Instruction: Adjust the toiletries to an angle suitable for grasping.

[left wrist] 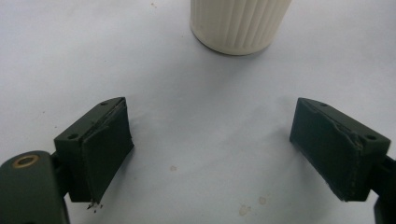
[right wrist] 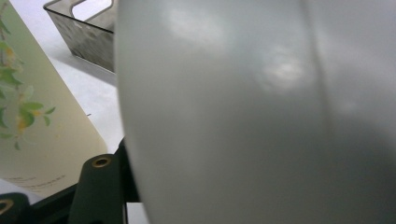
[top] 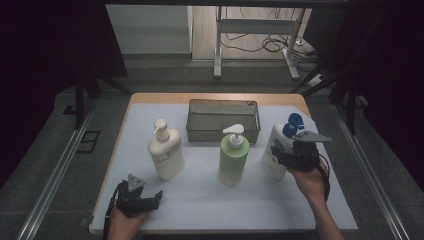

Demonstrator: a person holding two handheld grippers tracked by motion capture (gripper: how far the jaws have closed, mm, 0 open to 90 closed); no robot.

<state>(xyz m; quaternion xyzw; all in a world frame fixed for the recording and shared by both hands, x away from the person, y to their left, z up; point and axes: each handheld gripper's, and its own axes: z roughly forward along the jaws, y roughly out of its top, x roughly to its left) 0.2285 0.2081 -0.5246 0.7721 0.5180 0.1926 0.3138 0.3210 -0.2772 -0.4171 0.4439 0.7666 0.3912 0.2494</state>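
My right gripper is wrapped around the lower body of the white bottle with the blue cap. In the right gripper view that bottle's pale wall sits so close between the jaws that I cannot tell whether the pads are already pressing on it or just about to. The bottle stands upright, its long axis vertical, at the right side of the white mat, directly ahead of my right hand and touching or nearly touching the tool.

My left gripper rests near the front left corner of the mat with its jaws spread wide and nothing between them; the ribbed base of the cream pump bottle stands ahead of it, well apart.

Outward from the right hand: the green pump bottle stands just to the left, so a lift should go straight up first. The grey mesh basket lies behind and left, open on top. The mat's right edge is near my wrist.
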